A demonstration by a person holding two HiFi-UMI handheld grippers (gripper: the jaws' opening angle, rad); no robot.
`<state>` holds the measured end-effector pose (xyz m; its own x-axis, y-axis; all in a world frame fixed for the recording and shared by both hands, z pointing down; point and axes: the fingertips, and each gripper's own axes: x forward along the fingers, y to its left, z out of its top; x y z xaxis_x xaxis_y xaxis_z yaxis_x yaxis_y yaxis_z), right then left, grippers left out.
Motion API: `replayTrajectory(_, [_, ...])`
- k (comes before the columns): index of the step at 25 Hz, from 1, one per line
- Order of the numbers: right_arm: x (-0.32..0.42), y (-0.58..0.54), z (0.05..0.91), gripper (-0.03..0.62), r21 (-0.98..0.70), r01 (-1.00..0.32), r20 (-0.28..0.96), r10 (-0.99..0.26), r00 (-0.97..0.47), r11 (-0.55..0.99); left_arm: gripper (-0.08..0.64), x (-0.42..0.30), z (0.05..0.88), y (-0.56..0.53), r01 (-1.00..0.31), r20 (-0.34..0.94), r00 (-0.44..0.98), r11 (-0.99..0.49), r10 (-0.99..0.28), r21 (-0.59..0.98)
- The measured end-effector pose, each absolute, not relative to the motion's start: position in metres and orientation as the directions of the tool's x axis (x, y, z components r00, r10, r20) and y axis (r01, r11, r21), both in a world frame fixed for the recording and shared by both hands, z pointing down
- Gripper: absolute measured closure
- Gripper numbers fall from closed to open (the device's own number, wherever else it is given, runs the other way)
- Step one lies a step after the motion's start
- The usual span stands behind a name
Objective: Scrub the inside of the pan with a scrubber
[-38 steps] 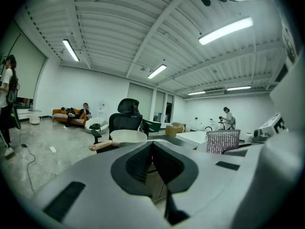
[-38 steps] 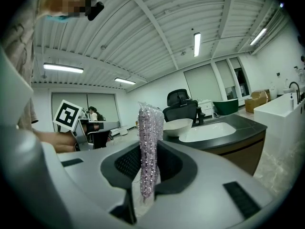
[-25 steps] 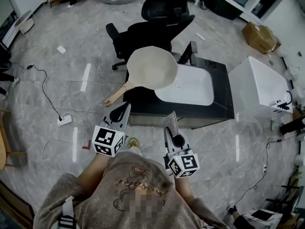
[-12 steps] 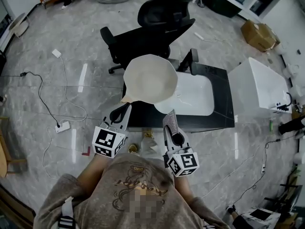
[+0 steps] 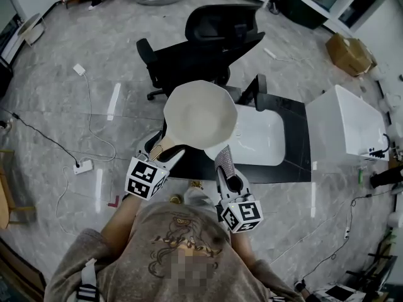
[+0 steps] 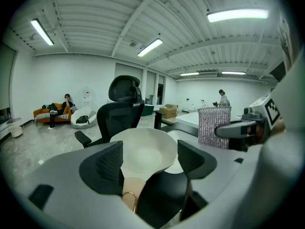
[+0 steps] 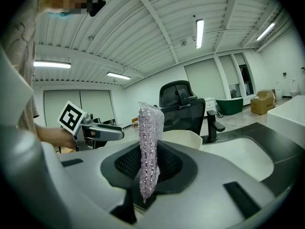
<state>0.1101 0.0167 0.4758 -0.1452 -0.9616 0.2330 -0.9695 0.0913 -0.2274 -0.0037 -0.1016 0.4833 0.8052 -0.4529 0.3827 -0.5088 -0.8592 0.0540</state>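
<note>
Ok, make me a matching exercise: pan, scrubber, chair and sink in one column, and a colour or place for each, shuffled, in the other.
1 pan
2 scrubber
3 chair
4 sink

A black, behind the counter
B white, set into the counter
C cream, with a tan handle
D silvery, clamped in the right gripper

Pairs: 1-C, 2-D, 3-A, 4-B
</note>
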Motion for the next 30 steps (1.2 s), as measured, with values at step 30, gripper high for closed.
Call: replayTrajectory(30, [0.135, -0.094, 0.512, 0.514, -0.187, -0.913, 0.338, -0.849, -0.407, 0.363, 0.302, -0.006, 0.636, -0.135, -0.440, 0.859, 0.469, -0.897, -0.204, 0.028])
